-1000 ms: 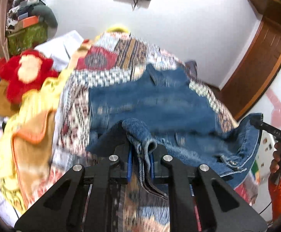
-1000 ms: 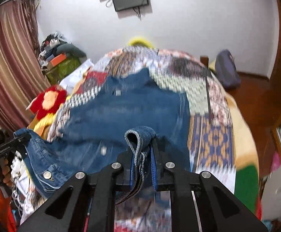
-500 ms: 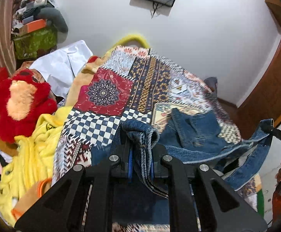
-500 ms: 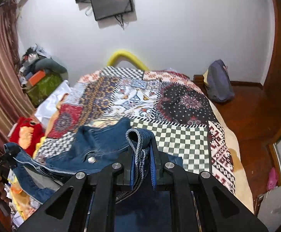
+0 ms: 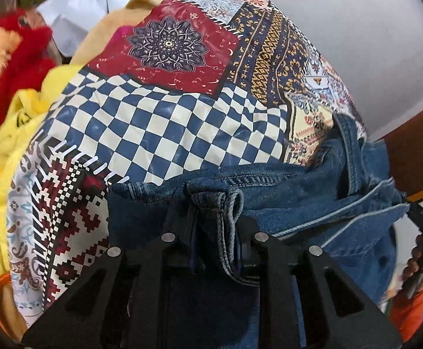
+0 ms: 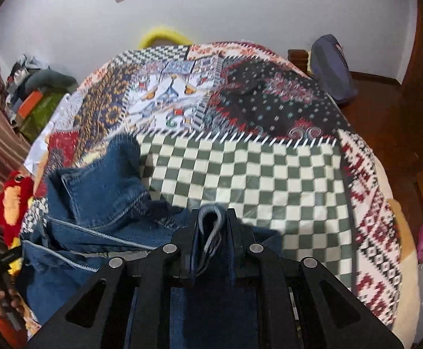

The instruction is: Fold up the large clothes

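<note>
On the bed's patchwork printed cotton cover (image 5: 164,133) | a blue stitched denim jacket (image 5: 313,203) is spread, crumpled, across the near edge | left tongs (image 5: 215,218) are clamped on a rolled denim hem | right tongs (image 6: 211,226) are pinched tight on a folded denim edge | a red plush toy (image 6: 13,200) is seen at the bedside.

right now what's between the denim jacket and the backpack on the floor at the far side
In the right wrist view, only the patchwork bedspread lies between the denim jacket and the backpack: its green-and-white checkered panel, then the dark patterned one.
</note>
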